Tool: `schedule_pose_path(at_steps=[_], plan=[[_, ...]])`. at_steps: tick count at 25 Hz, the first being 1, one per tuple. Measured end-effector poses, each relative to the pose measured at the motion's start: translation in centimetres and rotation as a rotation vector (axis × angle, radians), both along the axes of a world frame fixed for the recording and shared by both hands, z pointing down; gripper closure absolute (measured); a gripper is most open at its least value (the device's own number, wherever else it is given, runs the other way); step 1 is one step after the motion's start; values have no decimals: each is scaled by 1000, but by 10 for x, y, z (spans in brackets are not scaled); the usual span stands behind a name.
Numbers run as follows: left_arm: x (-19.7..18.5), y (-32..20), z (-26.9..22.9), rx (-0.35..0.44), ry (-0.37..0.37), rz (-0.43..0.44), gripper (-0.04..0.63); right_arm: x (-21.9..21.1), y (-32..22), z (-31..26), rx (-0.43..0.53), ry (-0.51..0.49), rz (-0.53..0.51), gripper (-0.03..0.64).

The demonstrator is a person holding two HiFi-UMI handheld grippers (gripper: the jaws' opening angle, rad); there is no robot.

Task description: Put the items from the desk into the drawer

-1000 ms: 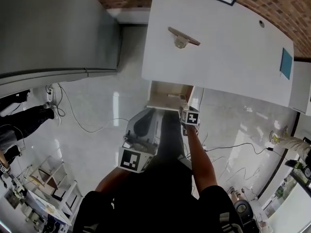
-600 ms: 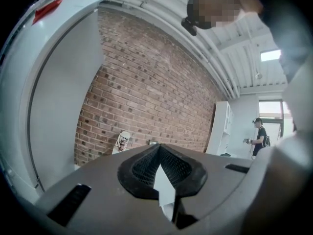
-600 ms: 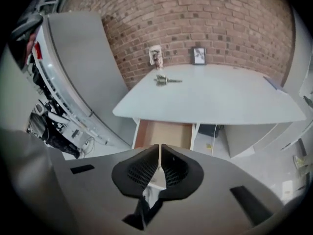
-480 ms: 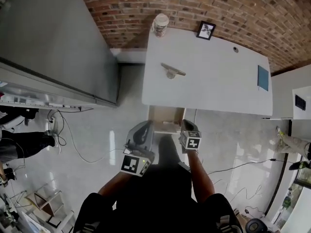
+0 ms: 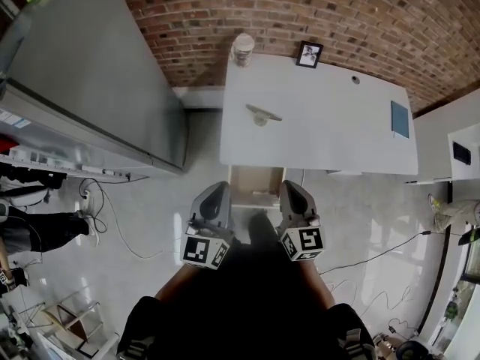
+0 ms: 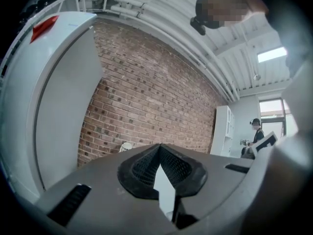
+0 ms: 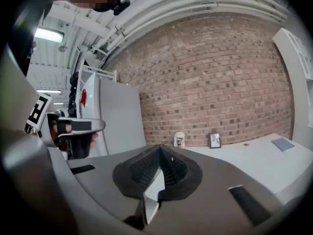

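The white desk (image 5: 330, 137) carries a jar (image 5: 242, 49), a small picture frame (image 5: 308, 54), a tan object (image 5: 262, 115) and a blue notebook (image 5: 400, 119). Below its front edge the drawer (image 5: 255, 186) stands open. My left gripper (image 5: 217, 187) and right gripper (image 5: 291, 186) hang side by side above the drawer, both pointing level at the desk. The left gripper (image 6: 160, 148) is shut and holds nothing. The right gripper (image 7: 160, 148) is shut and holds nothing too. The jar (image 7: 179, 139), frame (image 7: 214, 140) and notebook (image 7: 282, 144) show beyond it.
A tall grey cabinet (image 5: 90, 88) stands left of the desk against the brick wall (image 5: 300, 13). A white cupboard (image 5: 465, 148) is at the right. Cables (image 5: 112, 201) trail over the pale floor, and a person (image 5: 37, 227) stands at the far left.
The right gripper has risen out of the drawer to the level of the left gripper. The left gripper rose too. The head view now takes in more of the wall.
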State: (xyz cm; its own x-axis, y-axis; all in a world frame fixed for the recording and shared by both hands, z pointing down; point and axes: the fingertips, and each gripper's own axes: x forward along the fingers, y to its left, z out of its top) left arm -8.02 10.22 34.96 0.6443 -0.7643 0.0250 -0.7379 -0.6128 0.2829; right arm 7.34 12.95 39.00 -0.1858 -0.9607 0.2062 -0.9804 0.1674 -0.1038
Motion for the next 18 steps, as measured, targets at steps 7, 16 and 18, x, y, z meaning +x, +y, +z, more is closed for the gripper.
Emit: schedule_pose_path(at_steps=[7, 16, 18], plan=[[11, 3, 0, -4, -13, 8, 594, -9, 18, -2, -9, -33, -18, 617], [18, -5, -2, 3, -9, 4, 594, -1, 10, 6, -40, -27, -37, 451], [21, -7, -2, 0, -12, 4, 594, 4, 5, 11, -61, -10, -43, 449]])
